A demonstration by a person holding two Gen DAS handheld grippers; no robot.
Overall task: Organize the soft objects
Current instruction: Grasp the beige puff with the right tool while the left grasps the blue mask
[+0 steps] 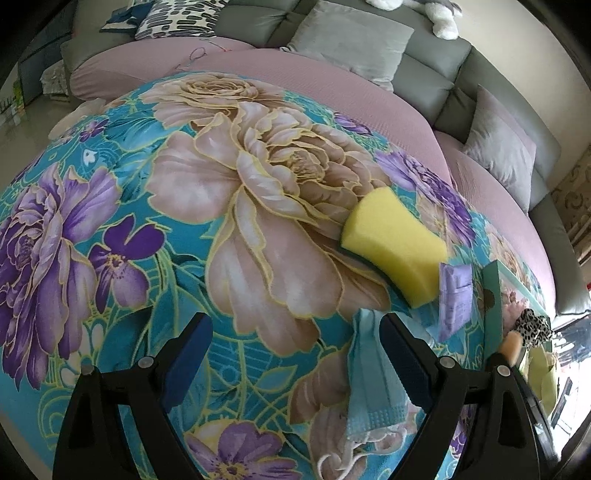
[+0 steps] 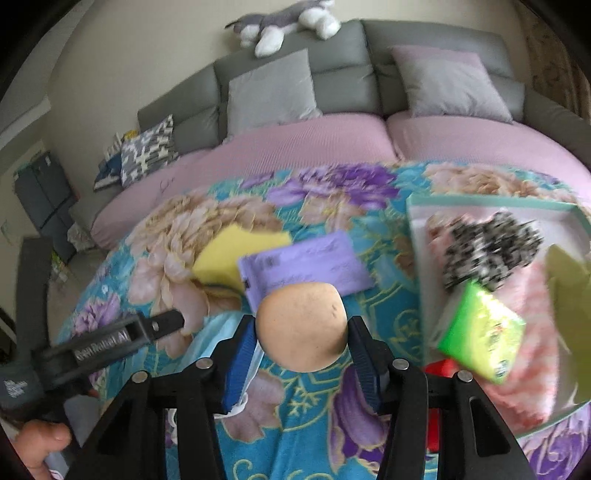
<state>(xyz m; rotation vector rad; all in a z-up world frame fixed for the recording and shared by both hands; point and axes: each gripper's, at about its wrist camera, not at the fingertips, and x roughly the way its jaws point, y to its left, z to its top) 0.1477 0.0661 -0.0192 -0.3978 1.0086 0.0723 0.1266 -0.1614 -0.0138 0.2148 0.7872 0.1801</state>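
Note:
My right gripper [image 2: 301,332] is shut on a round beige makeup sponge [image 2: 301,326], held above the floral blanket [image 2: 317,435]. A teal-rimmed box [image 2: 491,202] to its right holds a black-and-white scrunchie [image 2: 491,251], a green packet [image 2: 482,338] and pink fluffy cloth [image 2: 535,332]. My left gripper [image 1: 295,336] is open over the blanket [image 1: 147,221], its right finger [image 1: 404,358] beside a light blue face mask [image 1: 369,387]. A yellow sponge [image 1: 395,240] and a purple packet [image 1: 456,302] lie ahead right. The yellow sponge [image 2: 229,251] and the purple packet [image 2: 306,266] also show in the right wrist view.
A grey sofa [image 2: 332,55] with grey cushions [image 2: 273,88] and a pink cover [image 2: 295,147] lies behind the blanket. A plush dog [image 2: 288,22] rests on its back. A patterned pillow [image 2: 147,149] is at the left. The box rim [image 1: 493,295] stands at the right.

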